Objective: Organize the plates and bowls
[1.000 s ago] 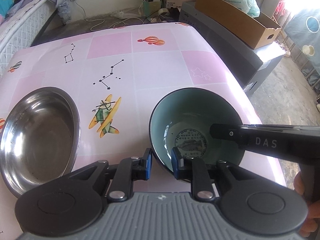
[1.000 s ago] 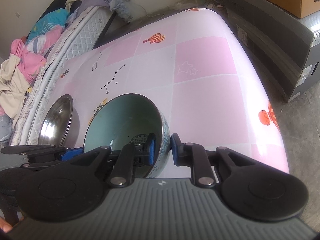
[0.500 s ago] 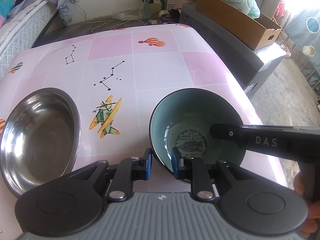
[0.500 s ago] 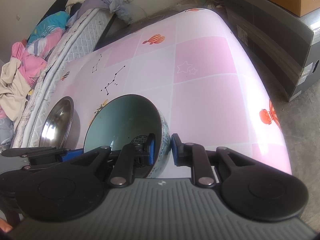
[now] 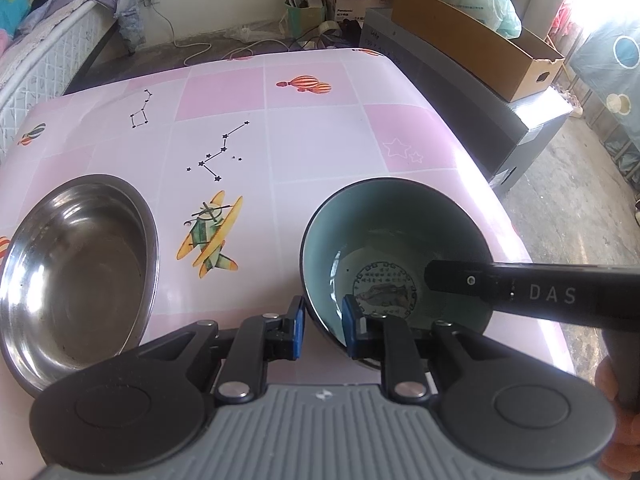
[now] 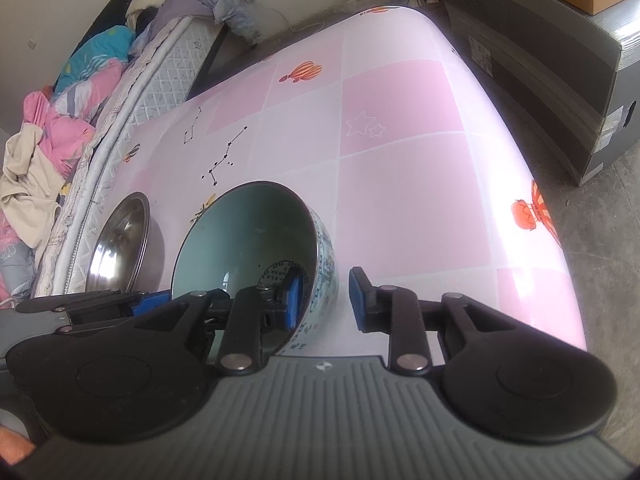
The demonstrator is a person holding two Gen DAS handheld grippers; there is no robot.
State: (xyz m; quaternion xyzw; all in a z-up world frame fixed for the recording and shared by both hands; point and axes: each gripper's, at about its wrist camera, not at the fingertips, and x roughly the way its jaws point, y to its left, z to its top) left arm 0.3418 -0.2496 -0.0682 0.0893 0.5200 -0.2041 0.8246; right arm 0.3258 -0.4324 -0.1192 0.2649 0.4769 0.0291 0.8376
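Note:
A ceramic bowl (image 5: 392,240) with a teal inside and a printed emblem sits near the table's right front. It also shows in the right wrist view (image 6: 256,240). My left gripper (image 5: 322,326) straddles its near rim, one pad outside and one inside, with the jaws apart. My right gripper (image 6: 322,298) straddles the bowl's right wall, its jaws wider apart, the outer pad clear of the wall. A steel bowl (image 5: 76,264) stands at the left, seen also in the right wrist view (image 6: 120,248).
The pink patterned tablecloth (image 5: 320,128) covers the table; its right edge drops to a concrete floor. A grey crate with a cardboard box (image 5: 480,40) stands at the right. A bed with clothes (image 6: 80,120) runs along the left side.
My right gripper's jaws have opened wider off the ceramic bowl's wall. The left gripper and both bowls have hardly moved.

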